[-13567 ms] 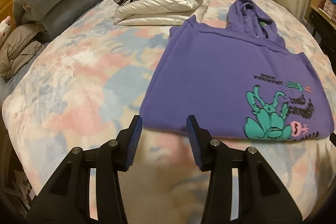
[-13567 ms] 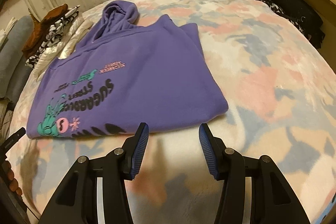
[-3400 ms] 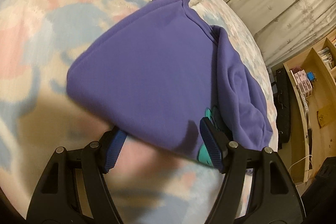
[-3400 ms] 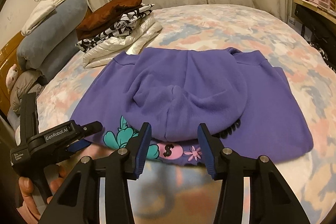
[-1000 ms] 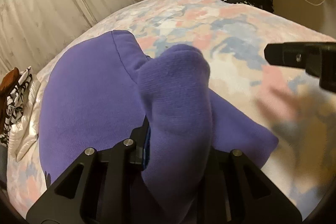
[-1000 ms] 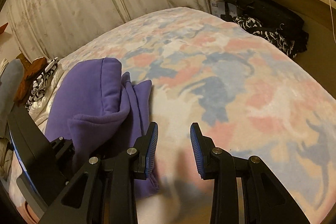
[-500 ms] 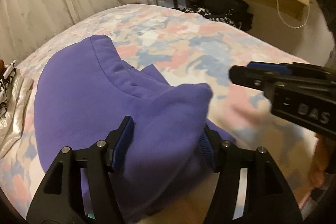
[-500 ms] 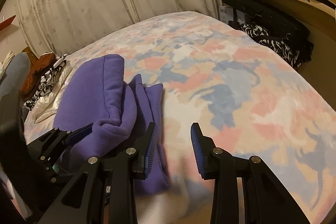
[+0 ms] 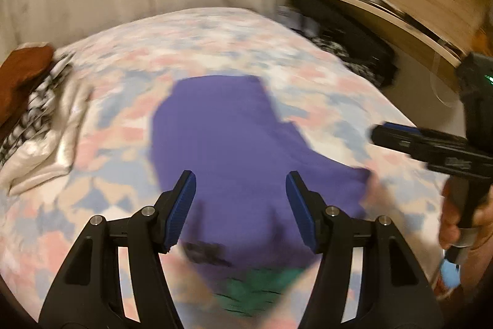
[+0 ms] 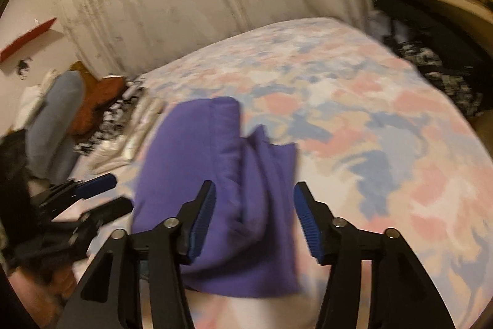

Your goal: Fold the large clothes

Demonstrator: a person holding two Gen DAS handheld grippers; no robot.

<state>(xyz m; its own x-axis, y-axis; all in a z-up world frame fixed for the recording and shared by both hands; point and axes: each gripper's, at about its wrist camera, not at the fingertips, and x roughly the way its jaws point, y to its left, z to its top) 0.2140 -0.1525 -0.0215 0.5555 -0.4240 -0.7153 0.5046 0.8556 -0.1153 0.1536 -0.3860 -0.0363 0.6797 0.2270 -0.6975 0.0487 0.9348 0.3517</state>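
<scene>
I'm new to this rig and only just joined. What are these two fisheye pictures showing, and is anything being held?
There is no robot. A person holds a pair of hand tongs in each hand, and each carries a camera looking out between its blue pads. One picture looks along the left tongs, the other along the right tongs. Both look down on a folded purple hoodie lying on the flowered bedspread, with a stack of folded clothes nearby. Nothing is held: the left tongs are open and the right ones are opening.
</scene>
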